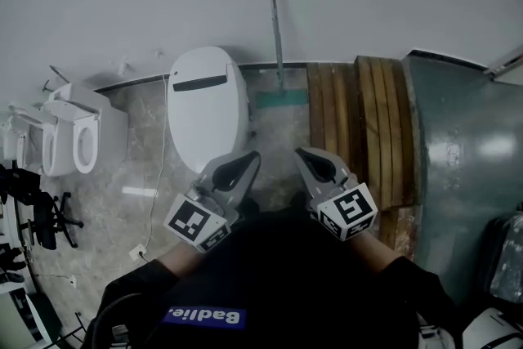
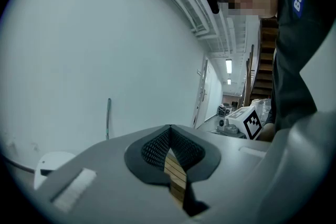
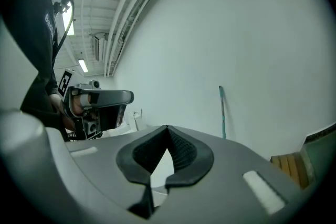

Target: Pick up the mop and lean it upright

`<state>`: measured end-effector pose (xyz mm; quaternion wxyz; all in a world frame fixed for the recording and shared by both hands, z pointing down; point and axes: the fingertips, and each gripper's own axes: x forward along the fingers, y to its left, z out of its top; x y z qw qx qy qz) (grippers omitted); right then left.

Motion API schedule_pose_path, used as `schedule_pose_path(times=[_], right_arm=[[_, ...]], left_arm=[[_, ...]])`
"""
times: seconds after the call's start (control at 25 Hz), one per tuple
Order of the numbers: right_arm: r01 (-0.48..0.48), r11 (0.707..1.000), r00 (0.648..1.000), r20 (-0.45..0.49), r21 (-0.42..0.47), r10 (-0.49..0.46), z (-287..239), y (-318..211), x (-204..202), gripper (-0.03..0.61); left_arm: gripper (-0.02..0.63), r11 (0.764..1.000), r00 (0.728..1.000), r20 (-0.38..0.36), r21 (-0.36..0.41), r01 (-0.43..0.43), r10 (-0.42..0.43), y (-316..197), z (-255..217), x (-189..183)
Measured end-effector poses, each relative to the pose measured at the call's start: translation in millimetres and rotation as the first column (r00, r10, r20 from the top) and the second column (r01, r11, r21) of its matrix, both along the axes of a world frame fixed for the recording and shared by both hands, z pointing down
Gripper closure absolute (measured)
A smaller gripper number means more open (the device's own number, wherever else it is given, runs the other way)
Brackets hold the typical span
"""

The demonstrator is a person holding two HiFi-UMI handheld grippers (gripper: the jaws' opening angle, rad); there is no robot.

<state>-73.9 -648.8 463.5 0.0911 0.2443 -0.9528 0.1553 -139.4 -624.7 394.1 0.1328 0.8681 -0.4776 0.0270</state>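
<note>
The mop [image 1: 275, 20] stands upright against the white wall, its teal head [image 1: 280, 98] on the floor between the toilet and the wooden planks. Neither gripper touches it. My left gripper [image 1: 249, 159] and right gripper [image 1: 302, 153] are held close to my body, well short of the mop, both shut with nothing between the jaws. In the left gripper view the mop handle [image 2: 108, 118] shows far off against the wall, beyond the closed tips [image 2: 170, 127]. The right gripper view shows the handle [image 3: 222, 113] to the right of its closed tips [image 3: 167, 127].
A white toilet [image 1: 207, 102] with its lid down stands just left of the mop. More toilets [image 1: 82, 135] line the wall at far left. Wooden planks [image 1: 359, 127] and a grey-green metal panel [image 1: 458, 159] lie to the right. A black chair [image 1: 45, 217] stands lower left.
</note>
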Motion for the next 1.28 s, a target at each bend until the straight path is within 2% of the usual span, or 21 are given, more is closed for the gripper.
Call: schedule_pose_path(times=[0.28, 0.52, 0.64, 0.84, 1.04, 1.28], right_arm=[[-0.005, 0.998, 0.999, 0.041, 0.066, 0.003, -36, 17, -19, 0.574], [0.006, 0.991, 0.998, 0.063, 0.135, -0.015, -64, 37, -65, 0.574], [0.014, 0.987, 0.997, 0.074, 0.157, -0.026, -75, 47, -89, 0.574], [0.030, 0.983, 0.997, 0.069, 0.179, -0.043, -84, 59, -117, 0.574], [0.012, 0.983, 0.997, 0.077, 0.185, -0.026, -85, 63, -124, 0.575], [-0.010, 0.986, 0.996, 0.091, 0.167, -0.005, -84, 64, -120, 0.575]], left_arm=[[0.595, 0.998, 0.999, -0.007, 0.049, -0.048, 0.048, 11, -12, -3], [0.595, 0.992, 0.996, -0.031, 0.099, -0.075, 0.078, 25, -23, -40], [0.594, 0.993, 0.996, -0.038, 0.097, -0.073, 0.077, 31, -25, -64], [0.595, 0.986, 0.995, -0.052, 0.148, -0.071, 0.080, 39, -37, -91], [0.595, 0.975, 0.996, -0.036, 0.207, -0.075, 0.085, 47, -39, -103], [0.595, 0.980, 0.996, -0.049, 0.189, -0.069, 0.079, 53, -43, -103]])
